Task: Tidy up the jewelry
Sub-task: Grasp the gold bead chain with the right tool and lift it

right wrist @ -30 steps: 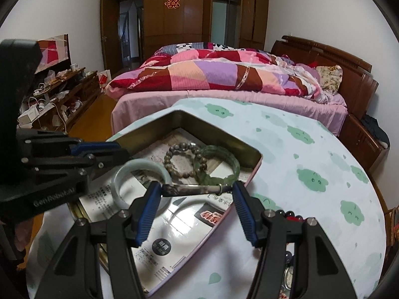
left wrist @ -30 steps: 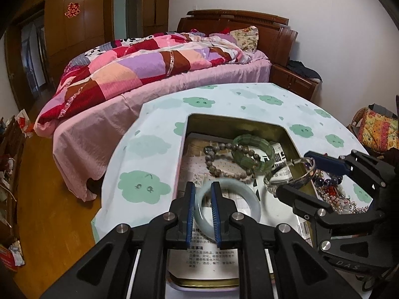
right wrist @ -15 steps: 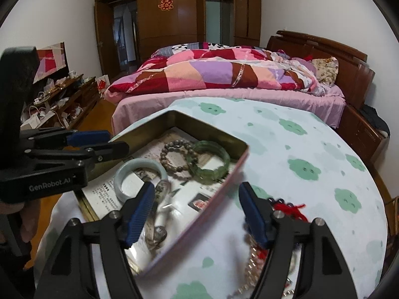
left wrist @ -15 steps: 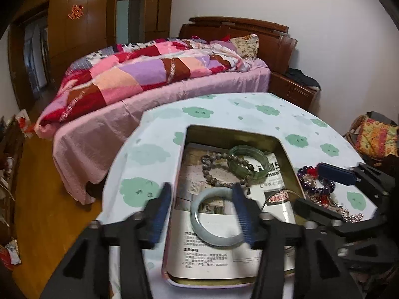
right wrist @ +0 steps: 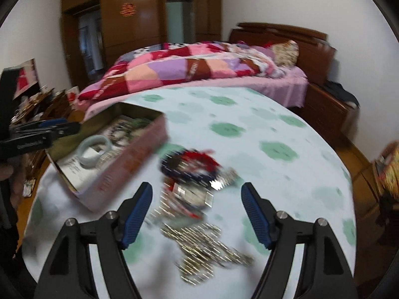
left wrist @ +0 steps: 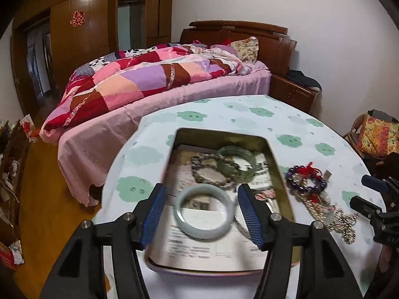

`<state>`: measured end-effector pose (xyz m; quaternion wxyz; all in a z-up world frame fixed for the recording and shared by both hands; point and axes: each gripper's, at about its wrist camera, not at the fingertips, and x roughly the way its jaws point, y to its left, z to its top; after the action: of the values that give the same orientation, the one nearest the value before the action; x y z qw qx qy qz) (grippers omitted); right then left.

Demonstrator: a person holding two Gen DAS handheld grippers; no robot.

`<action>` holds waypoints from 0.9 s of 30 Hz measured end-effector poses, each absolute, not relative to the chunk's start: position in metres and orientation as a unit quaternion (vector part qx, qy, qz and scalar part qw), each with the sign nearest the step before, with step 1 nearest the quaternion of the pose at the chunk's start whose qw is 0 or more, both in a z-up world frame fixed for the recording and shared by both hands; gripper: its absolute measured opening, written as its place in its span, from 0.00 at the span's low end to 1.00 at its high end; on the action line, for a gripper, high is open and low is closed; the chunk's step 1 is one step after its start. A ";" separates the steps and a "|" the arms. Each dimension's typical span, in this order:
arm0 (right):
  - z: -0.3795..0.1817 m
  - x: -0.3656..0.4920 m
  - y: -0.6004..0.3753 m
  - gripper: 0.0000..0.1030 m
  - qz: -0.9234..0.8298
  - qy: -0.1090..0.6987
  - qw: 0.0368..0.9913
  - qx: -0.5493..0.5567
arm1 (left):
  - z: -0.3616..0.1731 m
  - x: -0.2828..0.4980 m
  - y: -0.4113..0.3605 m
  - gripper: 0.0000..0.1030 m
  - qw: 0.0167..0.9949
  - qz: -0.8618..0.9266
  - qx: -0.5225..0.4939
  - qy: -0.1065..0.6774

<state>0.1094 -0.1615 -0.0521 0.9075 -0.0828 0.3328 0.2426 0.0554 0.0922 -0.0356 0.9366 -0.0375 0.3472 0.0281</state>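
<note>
Status: task approx. half done, judged from current layout.

Stowed: the rectangular gold-lined tin box, paper-lined, sits on the round table with cloud-print cloth. Inside it lie the pale jade bangle at the near end, the dark green bangle at the far end, the grey-brown beaded bracelet beside and touching the green one, and a silver metal bangle against the right wall, partly hidden by a finger.

Remaining: a loose pile on the cloth, right of the box and apart from it. Contents: purple-bead bracelet with red tassel and a tangle of silver chain/link pieces. Right wrist view is motion-blurred; individual item count in the pile cannot be told.

Left gripper: fingers spread wide, holding nothing. It hangs above the box with the pale bangle seen between the pads, no contact.

Right gripper: fingers spread wide, empty, positioned over the chain tangle on the table.

Est. next step: right gripper to pick from the pile and transfer to the box. Caution: tangled chains may lift together or snag the beaded piece.
</note>
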 end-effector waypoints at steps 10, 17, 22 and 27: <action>-0.077 0.097 -0.197 0.74 0.221 0.368 0.901 -0.062 | -0.041 0.037 0.043 0.59 0.935 -0.022 -0.046 0.352; -0.087 0.091 -0.183 0.57 0.253 0.377 0.887 -0.082 | -0.044 0.032 0.025 0.59 0.932 -0.040 -0.033 0.358; -0.098 0.093 -0.175 0.52 0.256 0.394 0.877 -0.100 | -0.044 0.032 0.023 0.59 0.932 -0.045 -0.037 0.357; -0.098 0.092 -0.175 0.16 0.258 0.396 0.874 -0.111 | -0.043 0.033 0.017 0.59 0.932 -0.055 -0.034 0.357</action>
<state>0.0916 -0.1749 -0.0982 0.8743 -0.1109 0.3960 0.2580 0.0326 0.0173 -0.0431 0.9320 -0.0343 0.3567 -0.0546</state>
